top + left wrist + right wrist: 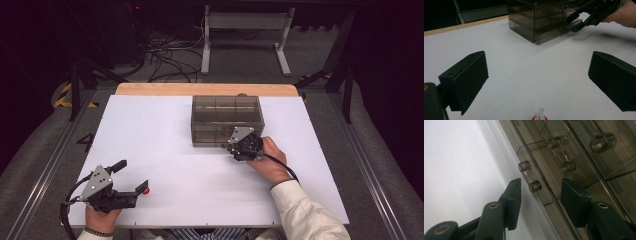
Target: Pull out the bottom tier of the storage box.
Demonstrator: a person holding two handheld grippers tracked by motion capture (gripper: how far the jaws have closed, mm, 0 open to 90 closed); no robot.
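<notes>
White board covers the table (165, 150), with a strip of bare wood at the far edge and a dark room behind.

You have one smoky see-through plastic box of drawers (227, 120) standing near the far middle of the table. I count three drawers stacked in it, and the bottom drawer (556, 32) looks pulled out a little. In the right gripper view I can see three clear handles, one on each drawer.

Your right gripper (540, 202) is down at the bottom drawer's clear bar handle (530, 176). Its jaws stand apart, one on each side of the handle, and they do not touch it. So I think you are getting ready to grab that handle. Next you would need to slide in a bit more, squeeze on the bar, and then pull or push straight.

Your left gripper (537, 80) waits wide open at the near left. One small red and white thing (539, 116) lies on the table just under it.
</notes>
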